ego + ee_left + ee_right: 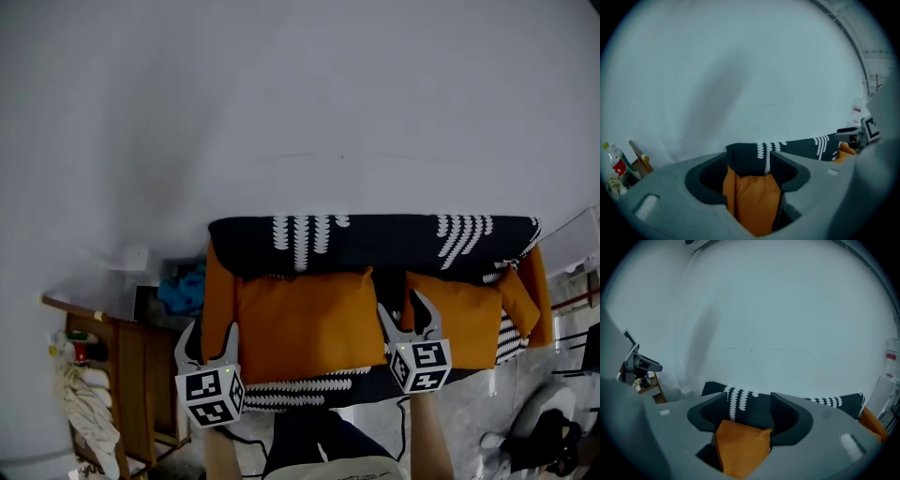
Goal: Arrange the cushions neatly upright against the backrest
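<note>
Big cushion (309,323): mid-frame, upright vs. backrest (375,239).
Handling: prob. soft, light, squashy; you'd best pinch its top corners.
L gripper (213,339): jaws apart, cushion's left edge between.
R gripper (403,314): jaws apart round its right corner.

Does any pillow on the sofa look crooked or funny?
Yes, a little. The small orange cushion at the right end of the sofa leans at a slant in the corner, while the big middle cushion and the right cushion stand fairly straight.
</note>
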The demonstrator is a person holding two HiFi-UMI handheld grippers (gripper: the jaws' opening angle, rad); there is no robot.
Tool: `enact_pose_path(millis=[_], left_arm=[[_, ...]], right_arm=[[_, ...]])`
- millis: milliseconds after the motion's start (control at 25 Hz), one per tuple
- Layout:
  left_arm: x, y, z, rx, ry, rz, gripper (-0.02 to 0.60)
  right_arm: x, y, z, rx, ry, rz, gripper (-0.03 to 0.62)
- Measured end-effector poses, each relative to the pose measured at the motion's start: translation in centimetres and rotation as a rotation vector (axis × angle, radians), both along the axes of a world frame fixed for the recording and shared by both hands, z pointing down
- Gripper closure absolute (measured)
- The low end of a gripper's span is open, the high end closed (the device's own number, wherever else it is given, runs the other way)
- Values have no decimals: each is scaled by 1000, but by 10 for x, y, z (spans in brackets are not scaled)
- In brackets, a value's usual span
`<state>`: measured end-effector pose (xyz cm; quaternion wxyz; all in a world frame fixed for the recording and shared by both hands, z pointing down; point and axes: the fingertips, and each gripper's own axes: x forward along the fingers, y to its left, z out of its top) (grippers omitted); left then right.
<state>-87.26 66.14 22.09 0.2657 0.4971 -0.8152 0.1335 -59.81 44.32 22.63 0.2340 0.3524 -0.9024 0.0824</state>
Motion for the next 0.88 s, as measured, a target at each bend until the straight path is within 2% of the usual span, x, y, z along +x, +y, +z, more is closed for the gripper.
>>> enact_pose_path(millis=[280,640,880], left_arm=[[-30,-26,62,-75,56,49,295],[-36,-54,139,-178,102,93,295],[-42,-70,202,-261,137,101,295]], right_arm=[[-18,-21,54,-52,94,11,308],[-26,-45,131,-156,172,9,325],[-36,-61,195,-223,233,-30,336]])
